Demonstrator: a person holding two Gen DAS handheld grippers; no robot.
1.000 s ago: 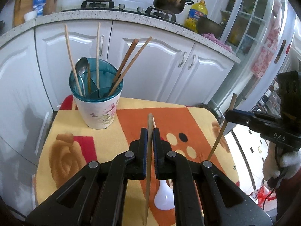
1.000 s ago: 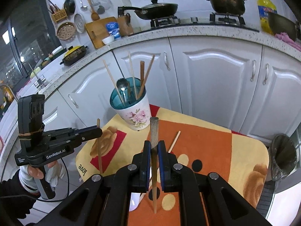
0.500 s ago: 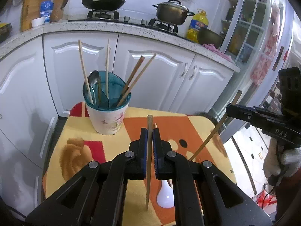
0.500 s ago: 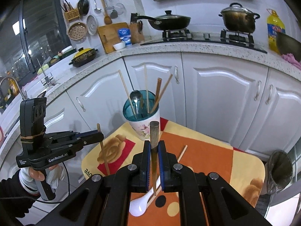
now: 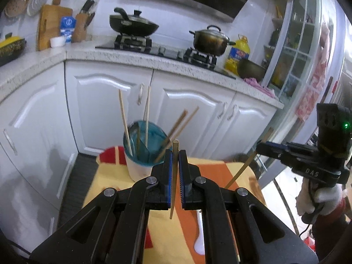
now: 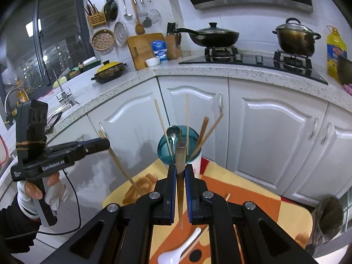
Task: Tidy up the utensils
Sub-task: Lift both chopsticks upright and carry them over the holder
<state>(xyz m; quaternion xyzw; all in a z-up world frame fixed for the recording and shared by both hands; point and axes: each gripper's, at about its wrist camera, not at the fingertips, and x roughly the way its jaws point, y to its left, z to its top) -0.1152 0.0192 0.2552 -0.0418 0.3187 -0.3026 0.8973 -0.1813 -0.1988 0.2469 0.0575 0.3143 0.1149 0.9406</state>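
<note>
My left gripper (image 5: 175, 154) is shut on a pale wooden chopstick (image 5: 173, 189) that stands nearly upright, above the yellow-and-orange table (image 5: 110, 189). Just past it stands the floral utensil cup (image 5: 136, 169) with a teal inside, holding several chopsticks and a metal spoon. My right gripper (image 6: 180, 168) is shut on a dark-topped chopstick (image 6: 180, 154), just in front of the same cup (image 6: 197, 159). From each view the other gripper shows off to the side, gripping its stick: right gripper (image 5: 261, 148), left gripper (image 6: 105, 143). A white spoon (image 6: 176, 253) and a loose chopstick (image 6: 193, 244) lie on the table.
White cabinet doors (image 6: 275, 136) curve round behind the small table. The counter above carries a stove with a black pan (image 6: 211, 36) and a pot (image 6: 296, 37). A dark bin (image 6: 327, 217) stands right of the table. Gloved hands hold both gripper handles.
Both grippers have risen with their chopsticks still clamped. The cup and table sit lower in both views, and more of the counter and wall shows.
</note>
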